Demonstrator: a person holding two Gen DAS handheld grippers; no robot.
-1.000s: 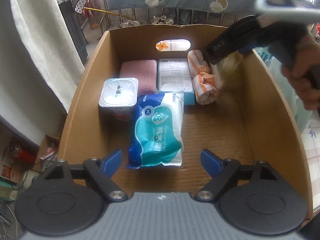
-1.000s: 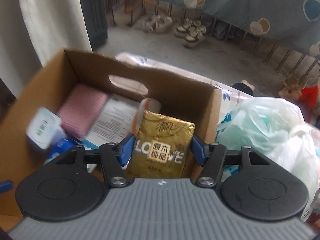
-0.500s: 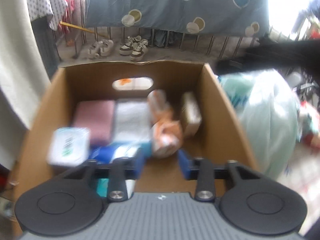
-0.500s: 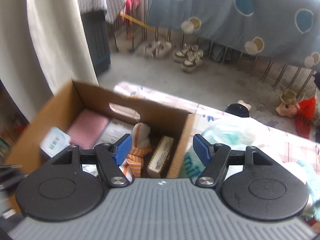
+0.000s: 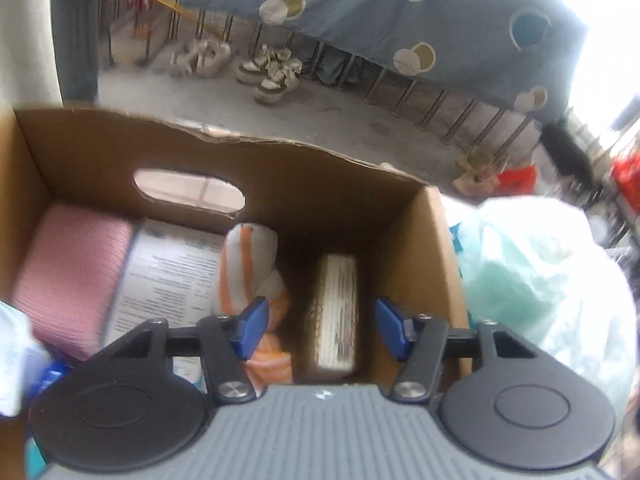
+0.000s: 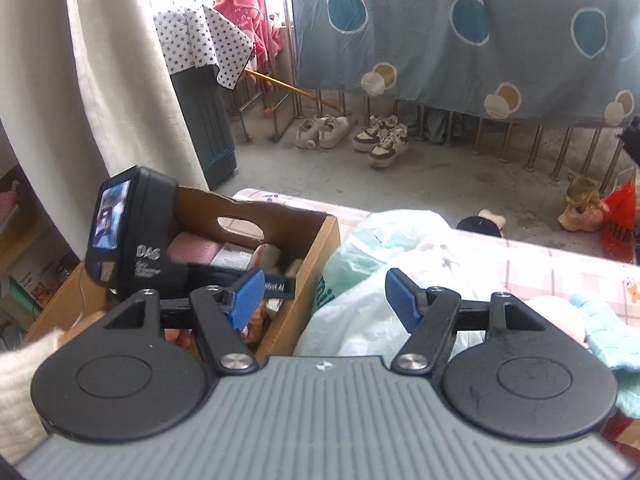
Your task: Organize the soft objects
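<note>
- The cardboard box (image 5: 352,200) was plain corrugated brown, with an oval hand-hole cut in its far wall and a ragged top edge.
- Inside it lay a flat, ribbed pink cloth (image 5: 68,276), a white printed sheet (image 5: 168,276), a rolled orange-and-white striped towel (image 5: 244,268) and, nearest the right wall, the gold tissue pack (image 5: 334,312) standing on its narrow edge, blurred.
- The left gripper (image 5: 318,326) hung released above the box, its blue ribbed pads (image 5: 250,326) spread with nothing between them.
- The right gripper (image 6: 324,300) was likewise spread and empty, held over crinkled, translucent plastic bags (image 6: 372,280) on the checked surface (image 6: 560,264) beside the box.
- A fluffy turquoise cloth (image 6: 608,332) and something soft and pink lay at the far right.
- A second earlier the right gripper had clasped the tissue pack over the box; by now the pack rested inside and that gripper had pulled back and sideways.
- The left gripper had shifted from the blue wipes packet toward the box's right corner.
</note>
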